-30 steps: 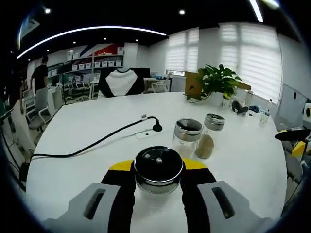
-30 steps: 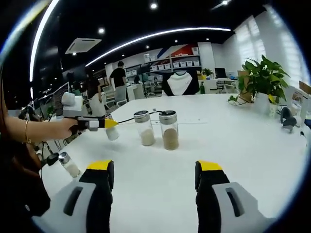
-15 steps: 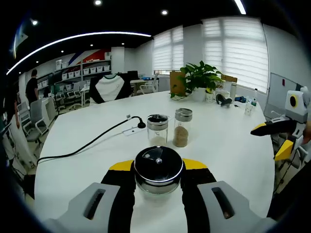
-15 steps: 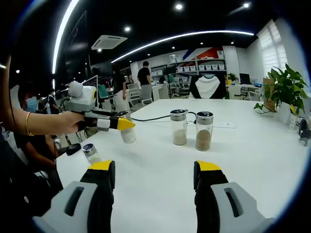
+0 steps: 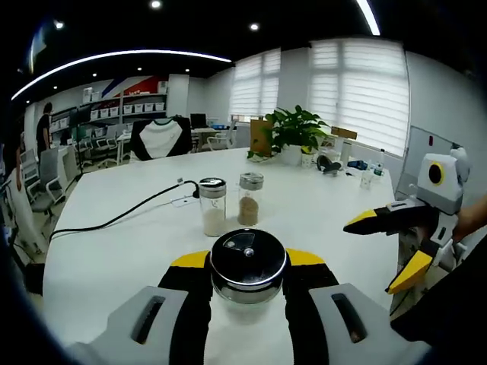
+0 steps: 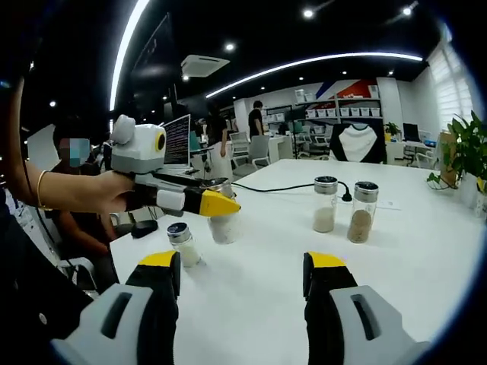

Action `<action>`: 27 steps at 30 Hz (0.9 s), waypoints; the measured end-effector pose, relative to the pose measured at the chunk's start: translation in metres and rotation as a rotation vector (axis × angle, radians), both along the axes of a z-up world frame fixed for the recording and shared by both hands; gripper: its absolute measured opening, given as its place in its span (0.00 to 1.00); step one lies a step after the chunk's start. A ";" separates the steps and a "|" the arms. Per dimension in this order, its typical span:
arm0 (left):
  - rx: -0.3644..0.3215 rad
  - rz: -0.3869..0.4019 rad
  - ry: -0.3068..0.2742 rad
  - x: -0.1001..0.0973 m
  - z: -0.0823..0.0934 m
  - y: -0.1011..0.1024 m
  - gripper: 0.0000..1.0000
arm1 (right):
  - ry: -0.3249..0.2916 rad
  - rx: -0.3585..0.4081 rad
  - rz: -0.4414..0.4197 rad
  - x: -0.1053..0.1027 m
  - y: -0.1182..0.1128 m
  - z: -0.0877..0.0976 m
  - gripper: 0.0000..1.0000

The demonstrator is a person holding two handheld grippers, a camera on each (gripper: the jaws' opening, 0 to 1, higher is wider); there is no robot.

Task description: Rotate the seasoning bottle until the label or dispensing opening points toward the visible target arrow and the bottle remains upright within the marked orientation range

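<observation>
A clear seasoning bottle (image 5: 248, 268) with a black and chrome lid stands upright between my left gripper's (image 5: 247, 258) yellow-tipped jaws, which are shut on it. In the right gripper view that same bottle (image 6: 224, 226), holding white powder, hangs above the table under the left gripper (image 6: 204, 204), held out by a person's hand. My right gripper (image 6: 242, 265) is open with nothing between its jaws, low over the white table (image 6: 251, 304). It also enters the left gripper view as the right gripper (image 5: 389, 245), jaws spread.
Two more glass shakers stand together mid-table, one with white powder (image 5: 213, 207) and one with brown (image 5: 249, 199). A small bottle (image 6: 183, 243) sits near the table's edge. A black cable (image 5: 114, 220) crosses the table. A potted plant (image 5: 293, 129) stands at the far end.
Both cameras have swung. The left gripper, still shut on its bottle, now looks nearer and larger in the right gripper view. The right gripper reaches further into the left gripper view.
</observation>
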State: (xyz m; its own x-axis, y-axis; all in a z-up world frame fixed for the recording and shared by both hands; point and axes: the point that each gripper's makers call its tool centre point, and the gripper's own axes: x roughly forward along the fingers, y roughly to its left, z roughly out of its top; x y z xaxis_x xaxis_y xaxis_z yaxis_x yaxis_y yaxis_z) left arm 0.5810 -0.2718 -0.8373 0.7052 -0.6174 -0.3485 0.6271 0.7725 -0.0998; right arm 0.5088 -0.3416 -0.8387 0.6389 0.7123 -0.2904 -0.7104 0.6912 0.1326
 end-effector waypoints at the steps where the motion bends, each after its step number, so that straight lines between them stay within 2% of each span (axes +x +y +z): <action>1: -0.002 -0.003 0.002 -0.004 0.000 -0.001 0.37 | -0.002 0.002 0.004 0.000 0.002 0.000 0.64; 4: 0.017 -0.016 -0.007 -0.013 0.001 -0.002 0.37 | -0.003 -0.008 0.020 0.000 0.008 -0.001 0.63; 11: 0.005 -0.044 -0.008 -0.030 0.005 -0.007 0.37 | 0.001 -0.018 0.078 -0.008 0.029 -0.006 0.61; 15: 0.011 -0.076 -0.007 -0.040 0.007 -0.009 0.37 | -0.022 -0.023 0.121 -0.010 0.048 -0.007 0.58; 17: -0.002 -0.084 0.000 -0.044 0.010 -0.009 0.37 | -0.045 -0.024 0.144 -0.010 0.056 -0.005 0.57; 21: -0.031 -0.101 0.001 -0.050 0.018 -0.011 0.37 | -0.049 -0.031 0.180 -0.009 0.068 -0.008 0.55; 26: -0.065 -0.135 0.007 -0.058 0.027 -0.014 0.37 | -0.075 -0.016 0.238 -0.012 0.079 -0.004 0.46; 27: -0.074 -0.175 0.001 -0.062 0.029 -0.017 0.37 | -0.060 -0.019 0.267 -0.015 0.083 -0.006 0.46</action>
